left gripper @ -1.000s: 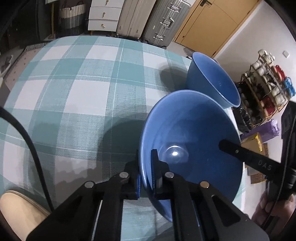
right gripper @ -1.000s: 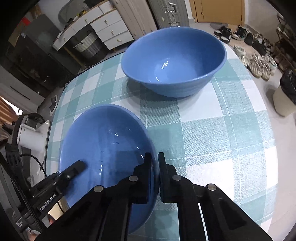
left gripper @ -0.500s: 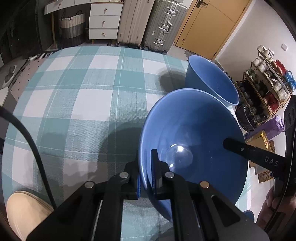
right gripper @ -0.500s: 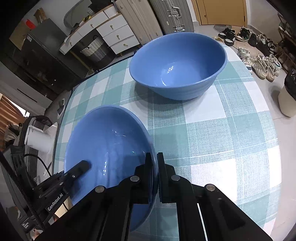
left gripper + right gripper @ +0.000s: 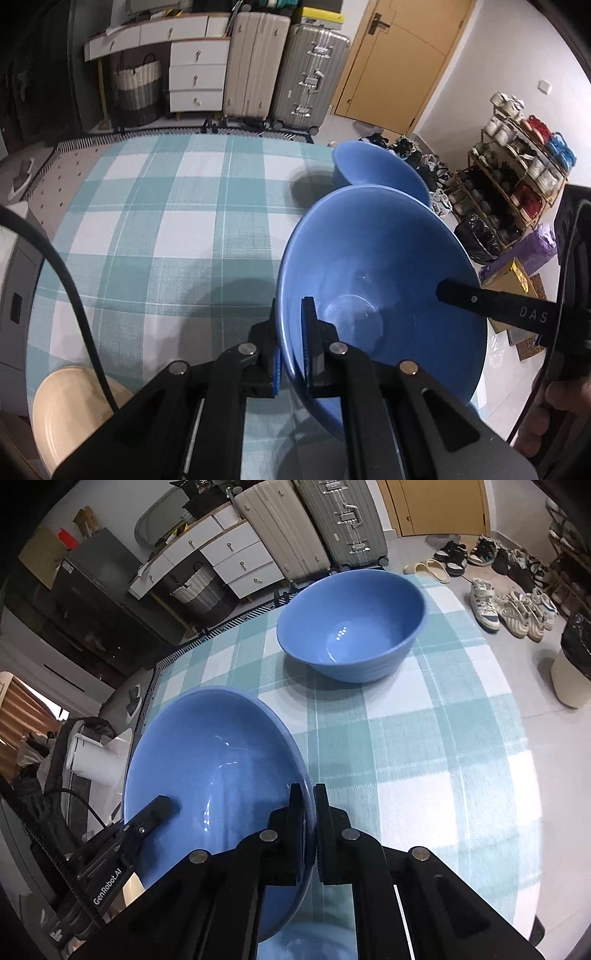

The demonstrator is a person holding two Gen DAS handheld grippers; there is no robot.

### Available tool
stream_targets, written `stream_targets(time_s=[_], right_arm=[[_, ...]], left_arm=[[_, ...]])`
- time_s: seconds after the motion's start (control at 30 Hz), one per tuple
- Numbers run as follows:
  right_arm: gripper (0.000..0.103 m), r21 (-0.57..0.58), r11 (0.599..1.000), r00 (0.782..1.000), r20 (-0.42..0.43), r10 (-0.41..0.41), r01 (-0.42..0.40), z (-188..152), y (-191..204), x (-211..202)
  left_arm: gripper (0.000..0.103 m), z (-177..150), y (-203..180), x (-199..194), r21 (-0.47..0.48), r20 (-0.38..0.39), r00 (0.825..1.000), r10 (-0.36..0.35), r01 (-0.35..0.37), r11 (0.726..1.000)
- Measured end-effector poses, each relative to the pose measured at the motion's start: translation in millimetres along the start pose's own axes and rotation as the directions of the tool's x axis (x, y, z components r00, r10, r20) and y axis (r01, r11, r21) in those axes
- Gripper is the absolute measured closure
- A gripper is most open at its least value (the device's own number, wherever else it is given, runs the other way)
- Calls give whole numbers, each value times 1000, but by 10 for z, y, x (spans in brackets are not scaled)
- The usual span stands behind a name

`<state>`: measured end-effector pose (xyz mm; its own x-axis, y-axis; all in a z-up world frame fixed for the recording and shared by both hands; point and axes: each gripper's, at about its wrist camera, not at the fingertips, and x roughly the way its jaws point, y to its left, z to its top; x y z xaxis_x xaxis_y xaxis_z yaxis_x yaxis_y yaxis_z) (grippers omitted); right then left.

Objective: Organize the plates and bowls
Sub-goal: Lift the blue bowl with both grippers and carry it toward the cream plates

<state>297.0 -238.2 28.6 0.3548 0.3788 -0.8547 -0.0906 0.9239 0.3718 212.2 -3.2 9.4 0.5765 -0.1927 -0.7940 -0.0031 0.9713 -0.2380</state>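
Left wrist view: nearest to you, your left tool (image 5: 293, 347) is clamped on the near rim of the held blue bowl (image 5: 384, 280), one finger outside the wall and one inside. Across that bowl, the tip of your right tool (image 5: 448, 290) reaches over the opposite rim, so you carry the bowl between both tools, tilted, above the checked cloth of the desk (image 5: 177, 221). At the lower left, just beside your left tool's arm, a cream plate (image 5: 62, 410) lies at the near edge of the desk, with a black cable crossing over it. Beyond the held bowl, the second blue bowl (image 5: 373, 166) rests on the far right corner of the desk; the two look close here, but this view does not show whether they touch. Farther off stand two suitcases (image 5: 284, 70), a white chest of drawers and a shoe rack.

Right wrist view: your right tool (image 5: 309, 834) is pinched tight on the rim of the held blue bowl (image 5: 210, 764), and your left tool (image 5: 164, 806) grips the far side. Past them the second blue bowl (image 5: 351, 627) sits upright on the desk (image 5: 424, 738), clearly apart from the one you hold. Shoes (image 5: 509, 609) lie on the floor beyond.
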Motion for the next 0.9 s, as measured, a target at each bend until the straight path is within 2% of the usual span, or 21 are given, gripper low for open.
stream_targets(time_s=[0.43, 0.9], right_arm=[[98, 18, 999, 999, 16, -29, 29, -557, -112, -715], [98, 42, 998, 999, 4, -47, 47, -899, -271, -1003]], left_arm=[[97, -320, -390, -509, 92, 83, 996, -38, 31, 995], [97, -583, -650, -632, 167, 65, 995, -78, 66, 984]])
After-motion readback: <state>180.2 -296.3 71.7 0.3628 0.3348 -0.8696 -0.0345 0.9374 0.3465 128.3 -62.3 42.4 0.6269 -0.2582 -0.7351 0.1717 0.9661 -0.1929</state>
